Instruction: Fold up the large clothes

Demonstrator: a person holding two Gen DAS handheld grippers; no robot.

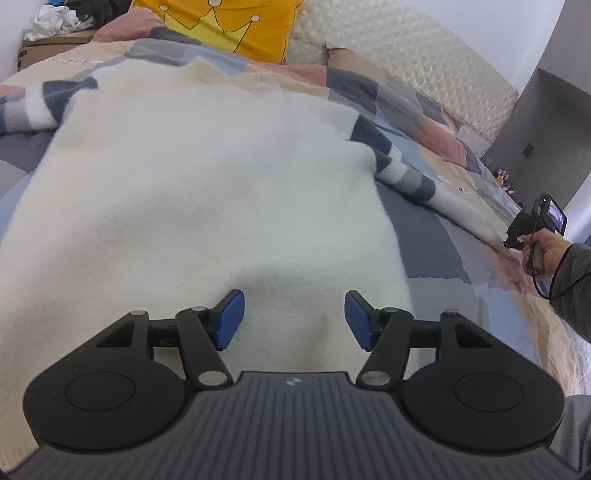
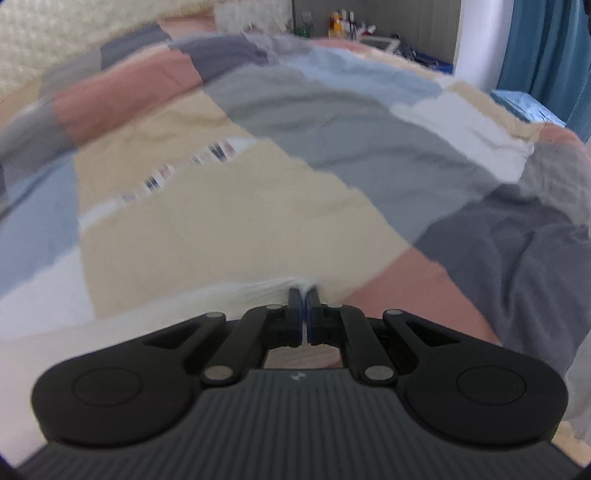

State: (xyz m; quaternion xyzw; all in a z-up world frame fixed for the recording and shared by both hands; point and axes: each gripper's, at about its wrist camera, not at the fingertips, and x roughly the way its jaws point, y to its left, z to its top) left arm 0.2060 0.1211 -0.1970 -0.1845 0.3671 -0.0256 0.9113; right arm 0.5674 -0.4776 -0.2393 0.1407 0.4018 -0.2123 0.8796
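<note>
A large cream fleece sweater (image 1: 207, 192) with grey and teal striped sleeves lies spread flat on the bed. My left gripper (image 1: 293, 319) is open and empty, low over the sweater's near hem. The right sleeve (image 1: 424, 177) stretches out to the right, where my right gripper (image 1: 517, 236) holds its cuff end. In the right wrist view my right gripper (image 2: 304, 314) is shut on a thin fold of the cream cuff (image 2: 229, 295), low over the bedspread. The right wrist view is blurred by motion.
The patchwork bedspread (image 2: 258, 192) in beige, grey, pink and blue covers the bed. A yellow crown pillow (image 1: 229, 26) and a quilted cream headboard (image 1: 406, 55) lie at the far end. A pile of clothes on a box (image 1: 55, 26) sits far left. A teal curtain (image 2: 546, 48) hangs far right.
</note>
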